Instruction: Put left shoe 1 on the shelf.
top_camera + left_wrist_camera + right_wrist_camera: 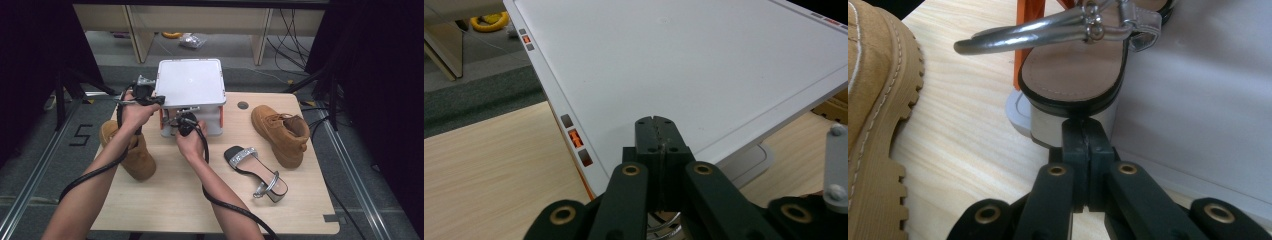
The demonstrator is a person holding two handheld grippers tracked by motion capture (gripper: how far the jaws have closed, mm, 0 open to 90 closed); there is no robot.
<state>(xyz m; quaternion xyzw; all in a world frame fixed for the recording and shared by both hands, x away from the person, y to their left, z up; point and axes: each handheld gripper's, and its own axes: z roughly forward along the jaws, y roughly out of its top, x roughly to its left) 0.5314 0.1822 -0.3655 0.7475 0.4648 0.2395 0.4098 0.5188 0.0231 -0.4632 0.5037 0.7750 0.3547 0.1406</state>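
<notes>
A white box with a flat lid (190, 82) and orange posts stands at the back middle of the table. My left gripper (156, 100) is at the lid's left edge, jaws shut and empty. In the left gripper view its tips (656, 131) lie over the lid (684, 70). My right gripper (179, 121) is at the box's front, low down. Its shut tips (1083, 131) meet the white heel of a silver-strapped sandal (1073, 70) that sits at the box's lower level. Nothing is between the jaws.
A second silver sandal (256, 170) lies on the table to the right. A tan boot (281, 132) lies beyond it and another tan boot (132, 152) under my left forearm, its sole (873, 100) close beside the right gripper. Cables trail from both grippers.
</notes>
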